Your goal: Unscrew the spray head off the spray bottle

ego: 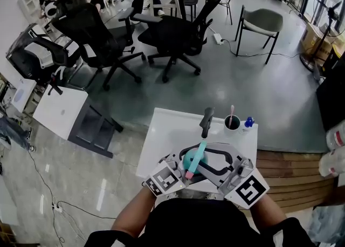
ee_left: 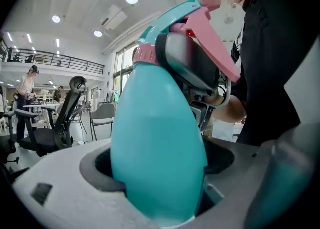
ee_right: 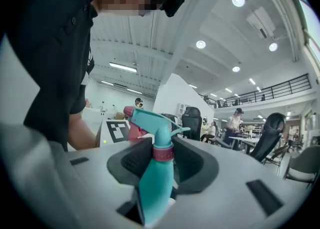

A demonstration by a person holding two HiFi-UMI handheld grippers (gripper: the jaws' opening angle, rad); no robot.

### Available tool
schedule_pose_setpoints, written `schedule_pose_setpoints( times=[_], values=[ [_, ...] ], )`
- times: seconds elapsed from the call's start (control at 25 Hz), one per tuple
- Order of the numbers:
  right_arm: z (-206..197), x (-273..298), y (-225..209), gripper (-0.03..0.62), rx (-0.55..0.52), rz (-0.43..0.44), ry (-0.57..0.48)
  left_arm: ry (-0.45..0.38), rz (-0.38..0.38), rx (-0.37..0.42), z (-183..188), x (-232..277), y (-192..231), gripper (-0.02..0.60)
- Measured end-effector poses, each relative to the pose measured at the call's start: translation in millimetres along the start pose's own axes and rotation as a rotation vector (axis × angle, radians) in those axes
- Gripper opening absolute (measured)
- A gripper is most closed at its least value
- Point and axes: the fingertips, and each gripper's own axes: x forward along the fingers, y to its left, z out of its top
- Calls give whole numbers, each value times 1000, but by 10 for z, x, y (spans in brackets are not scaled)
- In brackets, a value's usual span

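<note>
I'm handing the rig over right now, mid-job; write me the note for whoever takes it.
Left gripper: shut on the body of the teal spray bottle.
Right gripper: shut on the pink collar under the spray head.
Bottle held between both, above the white table.
Done: both grips set; head on, looseness cannot be told.
Left: twist the collar until the spray head comes off.

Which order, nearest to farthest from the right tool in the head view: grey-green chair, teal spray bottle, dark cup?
From the right tool:
1. The teal plastic spray bottle, between its jaws.
2. The dark round cup with a pale rim, at the white table's far edge.
3. The grey-green padded chair, across the floor, upper right.
</note>
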Motion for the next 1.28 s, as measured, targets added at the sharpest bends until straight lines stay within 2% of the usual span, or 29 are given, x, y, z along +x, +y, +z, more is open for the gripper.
schedule_pose_setpoints(
  times=[0.12, 0.2, 0.32, 0.56, 0.76, 1.0, 1.28],
  values=[
    [-11, 3, -1, 140, 9, 2, 4, 0, -2, -2, -6, -7, -3, 446],
    [-25, 4, -19, 140, 57, -12, 3, -3, 2, -2, -5, -8, 8, 446],
    [-21, -5, -47, 140, 112, -28, -11, -6, 21, 1, -1, 1, 30, 446],
    [50, -22, -115, 140, 150, -50, -39, -2, 66, -3, -44, -16, 109, 446],
    [194, -37, -173, 140, 158, -71, -93, 33, 141, 5, -136, -61, 237, 446],
    [425, -99, -266, 140, 171, -102, -173, 50, 159, -16, -383, -33, 275, 446],
    [635, -211, -346, 140, 161, -134, -236, 88, 231, -37, -601, -69, 423, 446]
  ],
)
